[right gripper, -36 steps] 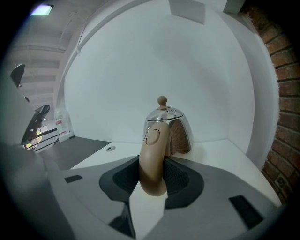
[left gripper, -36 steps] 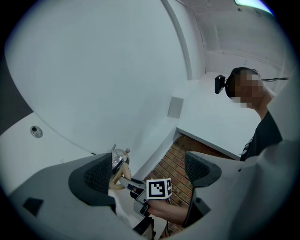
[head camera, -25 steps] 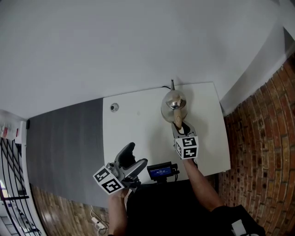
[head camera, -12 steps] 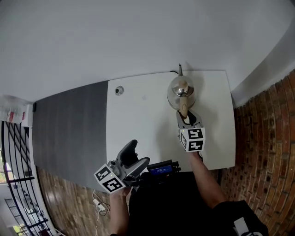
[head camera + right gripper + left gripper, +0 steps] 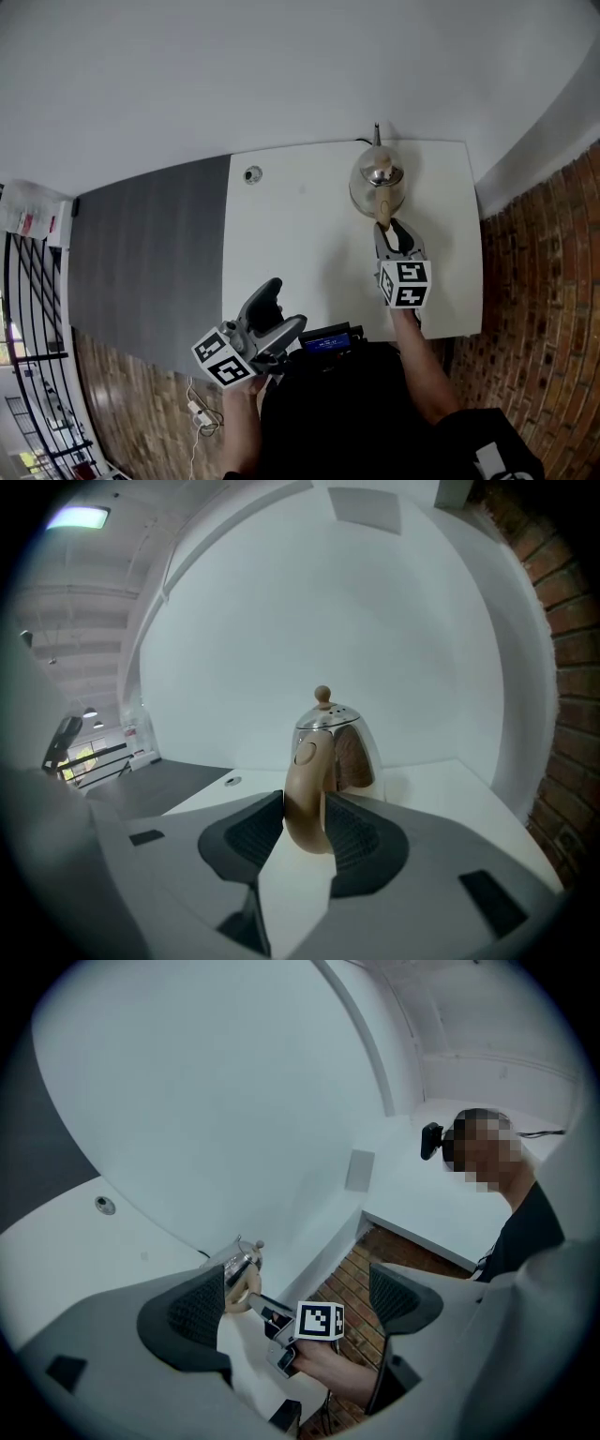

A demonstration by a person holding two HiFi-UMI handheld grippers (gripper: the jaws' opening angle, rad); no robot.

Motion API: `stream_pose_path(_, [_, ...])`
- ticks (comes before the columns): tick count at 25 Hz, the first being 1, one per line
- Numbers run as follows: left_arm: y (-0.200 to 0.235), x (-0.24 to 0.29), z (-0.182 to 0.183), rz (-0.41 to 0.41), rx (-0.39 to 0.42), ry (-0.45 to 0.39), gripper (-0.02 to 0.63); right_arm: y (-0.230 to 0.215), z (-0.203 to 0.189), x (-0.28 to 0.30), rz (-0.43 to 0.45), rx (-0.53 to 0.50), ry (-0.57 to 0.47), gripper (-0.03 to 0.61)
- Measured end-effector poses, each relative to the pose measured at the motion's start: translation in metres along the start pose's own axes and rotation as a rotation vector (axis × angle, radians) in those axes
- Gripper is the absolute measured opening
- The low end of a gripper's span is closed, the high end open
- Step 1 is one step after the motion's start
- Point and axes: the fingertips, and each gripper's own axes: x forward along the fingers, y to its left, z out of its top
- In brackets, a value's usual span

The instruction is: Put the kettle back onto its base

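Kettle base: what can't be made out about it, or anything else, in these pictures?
The base: cannot be picked out in any view; in the head view the kettle covers whatever lies under it.
Kettle's foot: right gripper view, covered by the right gripper's fingers, so seated or lifted cannot be told.
Left gripper view: kettle small, partly behind one of the left gripper's fingers.
Screen: head view, print too small.

The right gripper [image 5: 392, 234], grey plastic with a marker cube, reaches forward from the bare, outstretched right forearm [image 5: 419, 370]. It tilts slightly downward, its jaws pressed on the tan curved kettle handle [image 5: 305, 794]. The left gripper [image 5: 284, 306] is held close to the body, level, with its jaws wide apart and empty.
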Motion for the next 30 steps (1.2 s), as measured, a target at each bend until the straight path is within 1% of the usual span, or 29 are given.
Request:
stream_pose_path(5, [-0.005,-0.024,0.004,-0.062,-0.005,-0.003,0.488,0.008,-0.011,-0.038,-0.043,0.035,-0.002,0.144])
stream_pose_path(9, [-0.005,-0.042,0.007,-0.182,-0.021,-0.016,0.488,0.019,-0.014,-0.08,-0.062,0.058,-0.032,0.144])
stream_pose_path(13, [-0.01,-0.082,0.003,-0.282,-0.062,-0.026,0.486,0.068,-0.028,-0.136,-0.018,0.108,-0.065,0.141])
stream_pose_path(16, [-0.016,-0.114,-0.008,-0.354,-0.109,-0.023,0.486,0.112,-0.042,-0.182,-0.005,0.155,-0.087,0.127])
stream_pose_path(18, [-0.022,-0.13,-0.017,-0.402,-0.141,-0.022,0.486,0.137,-0.052,-0.211,-0.012,0.135,-0.084,0.111])
stream_pose_path(20, [-0.03,-0.135,-0.027,-0.453,-0.17,-0.019,0.486,0.151,-0.064,-0.235,-0.025,0.123,-0.069,0.095])
stream_pose_path(22, [-0.042,-0.14,-0.035,-0.499,-0.196,-0.015,0.486,0.157,-0.075,-0.26,-0.044,0.141,-0.056,0.077])
stream_pose_path(23, [-0.05,-0.143,-0.038,-0.522,-0.2,-0.013,0.485,0.158,-0.078,-0.272,-0.057,0.149,-0.057,0.068])
stream_pose_path(25, [-0.064,-0.149,-0.04,-0.564,-0.182,-0.009,0.48,0.158,-0.074,-0.29,-0.078,0.162,-0.083,0.06])
stream_pose_path(27, [-0.074,-0.153,-0.039,-0.593,-0.156,-0.012,0.45,0.155,-0.065,-0.303,-0.077,0.188,-0.134,0.057])
stream_pose_path(28, [-0.078,-0.155,-0.039,-0.604,-0.15,-0.019,0.421,0.154,-0.06,-0.308,-0.066,0.206,-0.164,0.057])
stream_pose_path(30, [-0.084,-0.159,-0.036,-0.622,-0.157,-0.043,0.31,0.153,-0.05,-0.319,-0.033,0.239,-0.22,0.057])
